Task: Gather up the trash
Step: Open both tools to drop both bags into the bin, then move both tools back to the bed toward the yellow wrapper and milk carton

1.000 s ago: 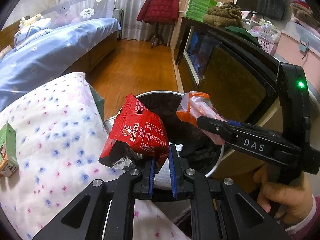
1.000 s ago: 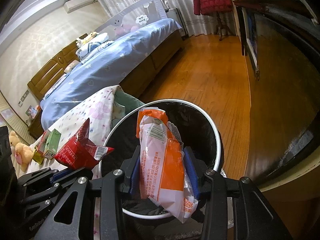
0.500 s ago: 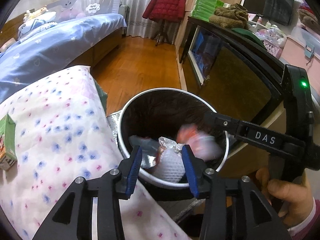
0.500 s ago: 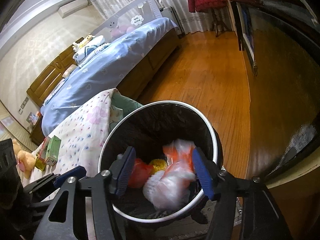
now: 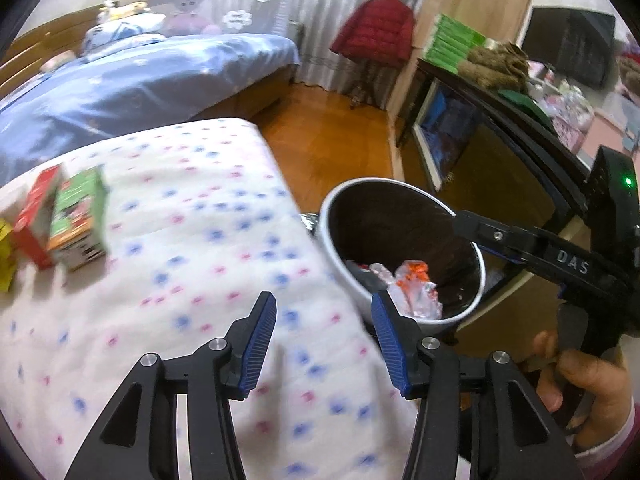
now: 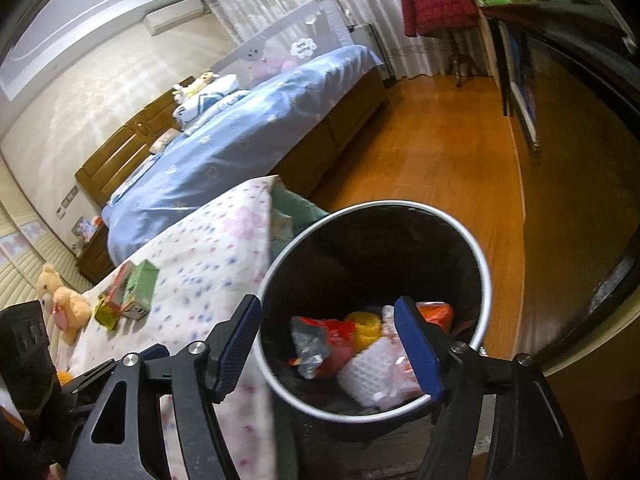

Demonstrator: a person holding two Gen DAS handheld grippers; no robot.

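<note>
Two fisheye views of a bedroom, each looking along a handheld gripper, with a round bin as the landmark.

Left wrist view, from left to right: far left of the bin, small cartons (image 5: 76, 220), one red and one green, stand blurred on a white quilt (image 5: 192, 248) dotted with pink and blue flowers. A blue-covered bed (image 5: 132, 80) lies beyond the quilt. The left gripper (image 5: 324, 332) hangs over the quilt edge, just left of the bin; its jaws are opening and nothing is between them. The bin (image 5: 340, 264), white-rimmed with a dark liner, stands on the wooden floor against the quilt. Inside it lie crumpled wrappers (image 5: 412, 284), orange, white and silver. To the right of the bin, the other gripper's black arm reaches over the rim, held by a hand (image 5: 592, 392) in a pink cuff. A red coat (image 5: 376, 32) hangs far behind the bin.

Right wrist view: left of the bin, the same cartons (image 6: 132, 292) sit on the quilt (image 6: 224, 256). The right gripper (image 6: 336, 348) hovers directly above the bin (image 6: 486, 280); its jaws are opening, spread wide, and empty. Below them in the bin rest the wrappers (image 6: 320, 340), red and silver at the left, something yellow in the middle, white and orange at the right. Wooden floor (image 6: 440, 148) stretches beyond the bin.
</note>
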